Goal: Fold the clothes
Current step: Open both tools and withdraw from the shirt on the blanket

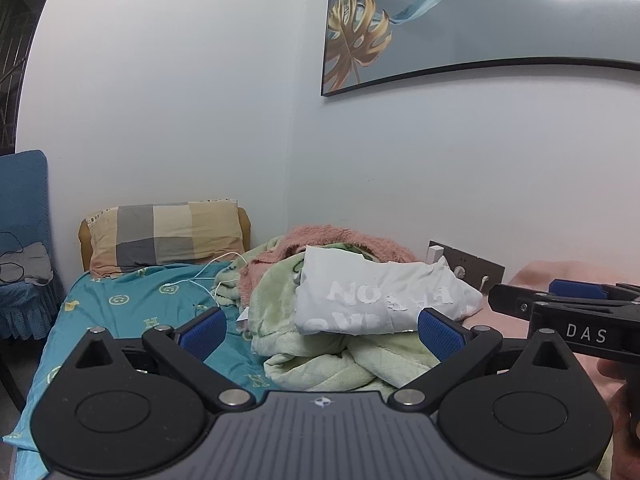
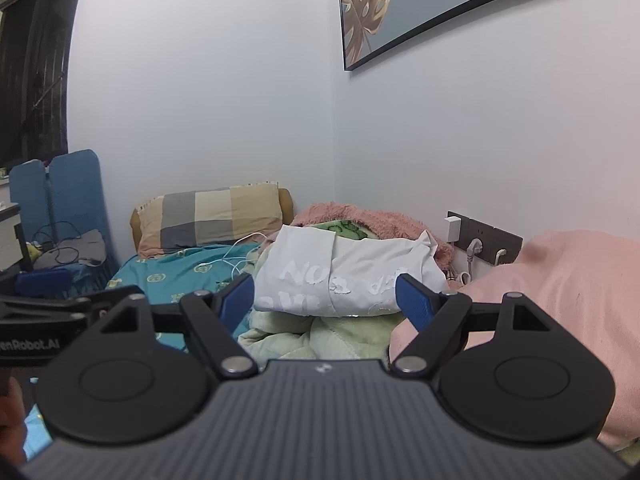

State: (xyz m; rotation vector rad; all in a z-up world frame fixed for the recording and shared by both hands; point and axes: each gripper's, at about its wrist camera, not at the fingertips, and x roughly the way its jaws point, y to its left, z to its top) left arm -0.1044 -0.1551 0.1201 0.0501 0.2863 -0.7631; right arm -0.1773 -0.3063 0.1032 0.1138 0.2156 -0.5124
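Checked pillow (image 1: 164, 236) at the bed's head, white cable (image 1: 208, 276) on teal sheet (image 1: 132, 312), green blanket (image 1: 320, 364) heaped mid-bed, framed leaf picture (image 1: 460, 24) on wall

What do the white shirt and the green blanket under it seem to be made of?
White shirt: thin matte woven or knit cloth, probably cotton; it creases sharply, and its white print is cracked. Green blanket: soft plush fleece, judging by its fuzzy nap and thick rounded folds.

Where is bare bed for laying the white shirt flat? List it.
Free: the teal sheet between checked pillow and green blanket, crossed by a white cable. Crowded: white shirt atop blankets; pink quilt fills the right.
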